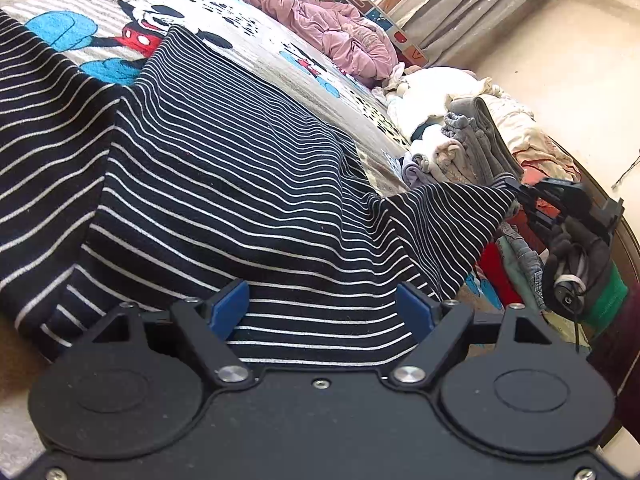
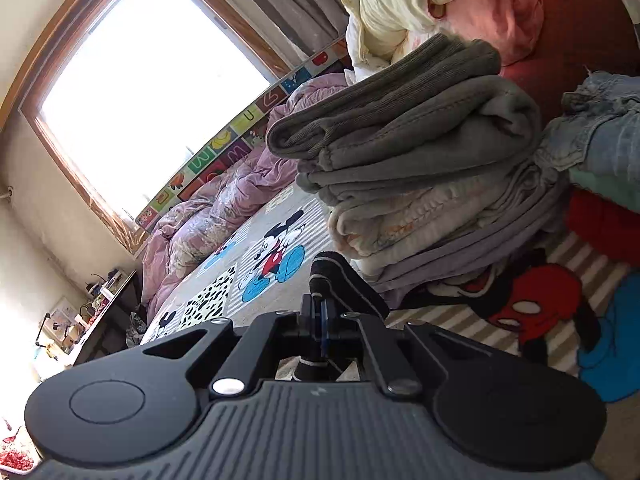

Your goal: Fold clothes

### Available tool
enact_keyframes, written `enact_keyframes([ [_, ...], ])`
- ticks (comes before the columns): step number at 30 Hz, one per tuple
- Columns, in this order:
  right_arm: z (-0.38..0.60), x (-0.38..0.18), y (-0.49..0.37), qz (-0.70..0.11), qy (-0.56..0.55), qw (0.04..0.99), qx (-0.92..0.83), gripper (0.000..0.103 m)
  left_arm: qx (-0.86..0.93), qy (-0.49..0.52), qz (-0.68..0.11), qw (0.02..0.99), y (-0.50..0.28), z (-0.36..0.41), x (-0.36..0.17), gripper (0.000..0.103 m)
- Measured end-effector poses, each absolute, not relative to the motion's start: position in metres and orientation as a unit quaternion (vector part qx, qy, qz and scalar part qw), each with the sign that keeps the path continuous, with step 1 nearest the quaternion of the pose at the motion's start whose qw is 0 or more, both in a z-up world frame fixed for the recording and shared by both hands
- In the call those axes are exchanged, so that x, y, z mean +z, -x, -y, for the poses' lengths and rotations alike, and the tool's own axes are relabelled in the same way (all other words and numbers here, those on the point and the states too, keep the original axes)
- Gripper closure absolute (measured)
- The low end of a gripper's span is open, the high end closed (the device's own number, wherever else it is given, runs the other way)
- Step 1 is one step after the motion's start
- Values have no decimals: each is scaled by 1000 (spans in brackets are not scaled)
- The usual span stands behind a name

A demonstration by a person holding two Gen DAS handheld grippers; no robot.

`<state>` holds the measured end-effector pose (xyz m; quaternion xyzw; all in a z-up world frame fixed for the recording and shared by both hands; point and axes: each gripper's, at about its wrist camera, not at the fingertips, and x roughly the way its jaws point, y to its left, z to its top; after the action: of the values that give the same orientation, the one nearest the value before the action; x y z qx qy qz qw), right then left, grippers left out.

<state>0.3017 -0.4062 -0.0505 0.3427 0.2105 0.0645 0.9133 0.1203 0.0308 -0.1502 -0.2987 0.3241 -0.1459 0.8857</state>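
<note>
A black garment with thin white stripes (image 1: pixel 224 184) lies spread and rumpled over a Mickey Mouse bedspread (image 1: pixel 276 60). My left gripper (image 1: pixel 323 310) is open at the garment's near edge, its blue pads (image 1: pixel 230 308) wide apart with the cloth lying between them. To the right, my right gripper (image 1: pixel 516 191) is shut on a corner of the garment and holds it pulled up and taut; a gloved hand (image 1: pixel 576 256) grips its handle. In the right wrist view the right gripper (image 2: pixel 320 312) is shut, with a dark fold of the striped garment (image 2: pixel 340 276) sticking out past its tips.
A stack of folded clothes (image 2: pixel 420 168) stands on the bed just beyond the right gripper, also seen as a stack of folded clothes (image 1: pixel 472 148). Jeans and red cloth (image 2: pixel 600 152) lie beside it. A pink quilt (image 1: pixel 320 20) is bunched along the window side.
</note>
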Motion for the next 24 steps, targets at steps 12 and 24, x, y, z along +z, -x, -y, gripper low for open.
enact_keyframes([
  [12,469,-58,-238,-219,-348,911,16,98,-144,292,-323,888,-114,-29,-148,21],
  [24,472,-113,-252,-363,-342,865,-47,55,-142,298,-326,886,-106,-30,-145,21],
])
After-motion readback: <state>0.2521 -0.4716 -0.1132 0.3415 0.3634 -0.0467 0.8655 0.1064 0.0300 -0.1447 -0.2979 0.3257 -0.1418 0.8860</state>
